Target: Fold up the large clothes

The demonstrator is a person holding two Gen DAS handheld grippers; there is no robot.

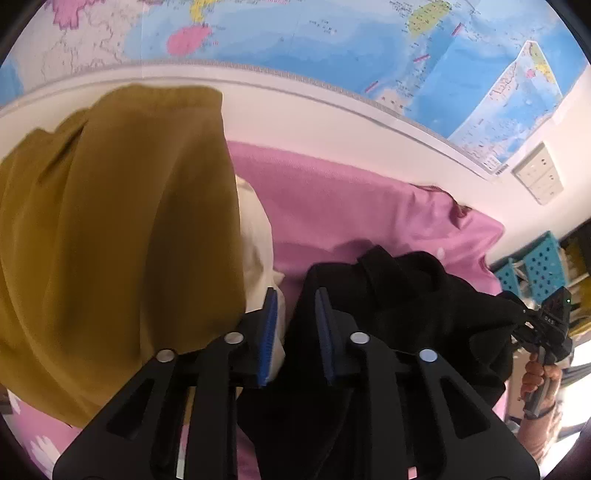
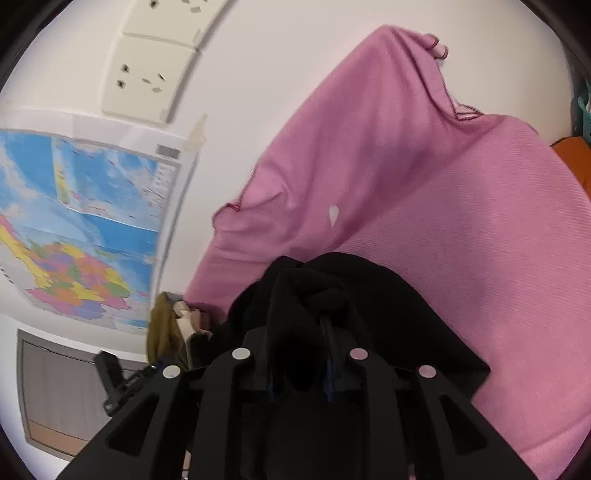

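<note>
Bedding in pink, a pink sheet (image 1: 332, 206) over what looks like a mattress against the white wall, fills most of both views, and the world map (image 1: 295, 33) taped above it is cut off by the lens edge. On the sheet a mustard-yellow garment (image 1: 122, 229) is seen lying in a broad, smooth slab with a cream cloth (image 1: 258, 236) tucked at its edge; it is judged to be folded already, though its far side is hidden and blurred. The black garment (image 1: 399, 302), the piece now in hand, is bunched between the two tools, so its folding is judged to be at an early stage, with smoothing and every fold left to do. No outline of sleeves, hem or collar can be made out in the black mass, and a dark cord near the right tool is only guessed at.

The left gripper (image 1: 295, 325) is shown with its blue pads apart; black cloth is seen beside the right-hand pad, but no pinch is visible. The right gripper (image 2: 299, 384) is buried in fabric and appears clamped on a thick wad of the black garment, the pads themselves being almost wholly covered. A person's hand (image 1: 535, 376) on the right tool's handle is glimpsed at the frame edge, beside teal crates (image 1: 539, 266) that are partly cut off.
</note>
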